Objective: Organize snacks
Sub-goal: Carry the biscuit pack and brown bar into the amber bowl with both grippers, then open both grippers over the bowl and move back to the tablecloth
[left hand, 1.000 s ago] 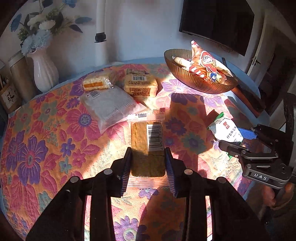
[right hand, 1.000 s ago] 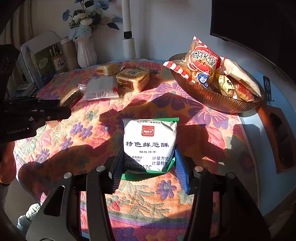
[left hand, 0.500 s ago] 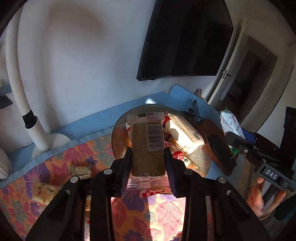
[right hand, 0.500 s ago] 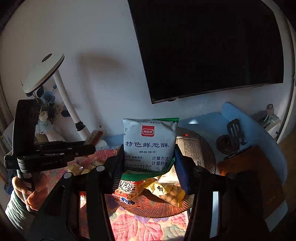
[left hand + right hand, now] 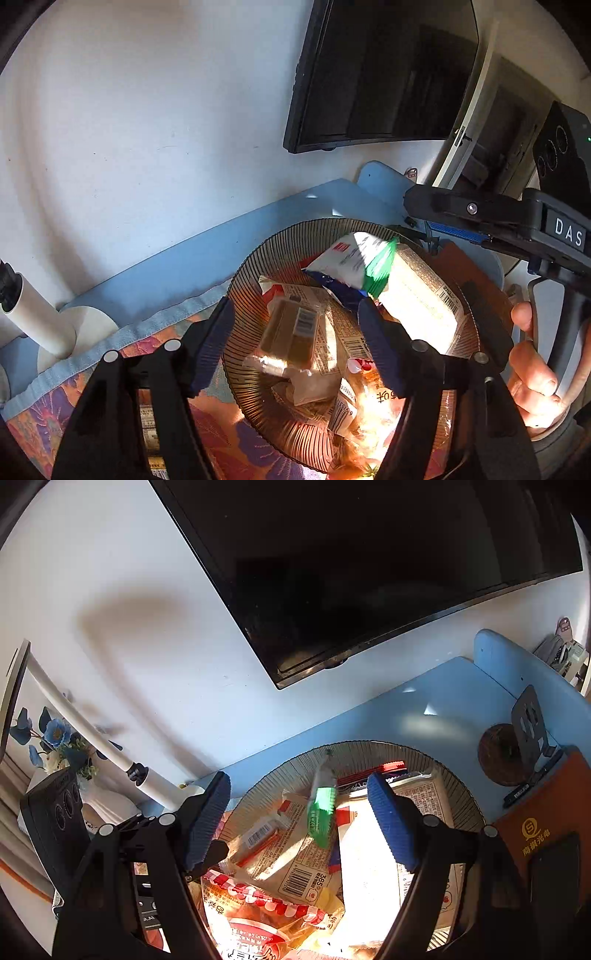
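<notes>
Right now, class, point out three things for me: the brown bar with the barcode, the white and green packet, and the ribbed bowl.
brown bar [image 5: 291, 332]: left wrist view, middle of its wrapper.
white and green packet [image 5: 354, 262]: left wrist view, white face.
ribbed bowl [image 5: 247, 273]: left wrist view, bare left wall.

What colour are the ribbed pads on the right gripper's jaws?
Blue, with fine ribs. The pads show best in the right wrist view.
</notes>
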`<state>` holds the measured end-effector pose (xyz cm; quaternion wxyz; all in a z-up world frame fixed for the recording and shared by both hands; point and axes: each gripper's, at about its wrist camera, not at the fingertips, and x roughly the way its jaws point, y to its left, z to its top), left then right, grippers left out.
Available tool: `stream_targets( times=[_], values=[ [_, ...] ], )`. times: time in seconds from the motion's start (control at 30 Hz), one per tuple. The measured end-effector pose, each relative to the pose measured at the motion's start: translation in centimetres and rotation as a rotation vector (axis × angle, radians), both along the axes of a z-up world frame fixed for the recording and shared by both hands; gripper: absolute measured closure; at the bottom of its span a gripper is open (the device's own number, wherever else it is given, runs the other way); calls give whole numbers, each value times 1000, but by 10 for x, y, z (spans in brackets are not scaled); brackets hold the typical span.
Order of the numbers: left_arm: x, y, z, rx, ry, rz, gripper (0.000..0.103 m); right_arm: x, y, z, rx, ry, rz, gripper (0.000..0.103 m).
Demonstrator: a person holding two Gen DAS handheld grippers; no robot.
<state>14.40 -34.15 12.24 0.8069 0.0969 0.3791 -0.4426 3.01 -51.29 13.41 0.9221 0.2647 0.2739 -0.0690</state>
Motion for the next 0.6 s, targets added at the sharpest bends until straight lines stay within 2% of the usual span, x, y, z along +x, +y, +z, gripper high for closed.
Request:
stream_targets(
  times=[0.13,0.33,0.5,0.6],
  values=[
    [-3,22,10,-31,12,11,35,-13,4,1,2,-10,13,25],
    [-20,60,36,-48,-26,35,34,-30,28,15,-29,-27,41,25],
    [-44,97,64,-75,-73,67,34,-51,71,35,-62,-60,123,25],
    [-62,136,77,-114,-84,103,34,-71,109,42,-110,-82,200,24]
  ],
)
